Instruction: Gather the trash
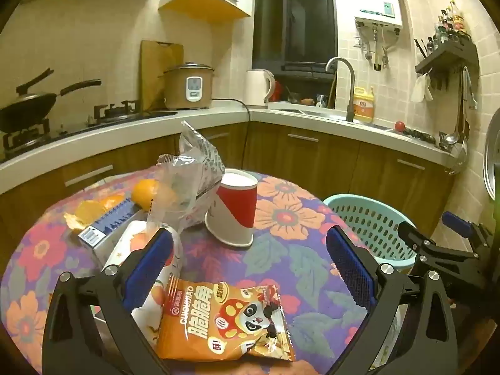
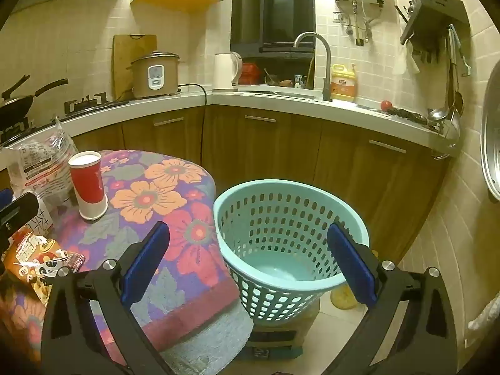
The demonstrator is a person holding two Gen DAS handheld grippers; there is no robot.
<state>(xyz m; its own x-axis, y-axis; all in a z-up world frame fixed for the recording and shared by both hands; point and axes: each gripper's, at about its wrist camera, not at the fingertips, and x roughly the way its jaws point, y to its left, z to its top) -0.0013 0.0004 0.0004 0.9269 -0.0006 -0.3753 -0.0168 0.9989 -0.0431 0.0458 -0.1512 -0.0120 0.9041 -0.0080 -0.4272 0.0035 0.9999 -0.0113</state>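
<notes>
A: Left gripper (image 1: pixel 250 253)?
B: Jaws wide, holding nothing, above the snack bag (image 1: pixel 223 322) at the table's (image 1: pixel 297 250) near edge. Upturned cup (image 1: pixel 234 211) beyond, clear wrapper (image 1: pixel 190 175) far left.
A: Right gripper (image 2: pixel 248 250)?
B: Equally wide, holding nothing. Its view alone shows the basket's (image 2: pixel 290 234) bare floor, right of the table; the left view alone shows the oranges (image 1: pixel 145 193).

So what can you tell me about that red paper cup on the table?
The paper cup stands upside down on the flowered tablecloth, wide mouth down, white base up. It looks like thin paper, red with a white diagonal panel and white rolled rim. The crinkled clear plastic bag seems to lean against it; neither gripper touches it.
</notes>
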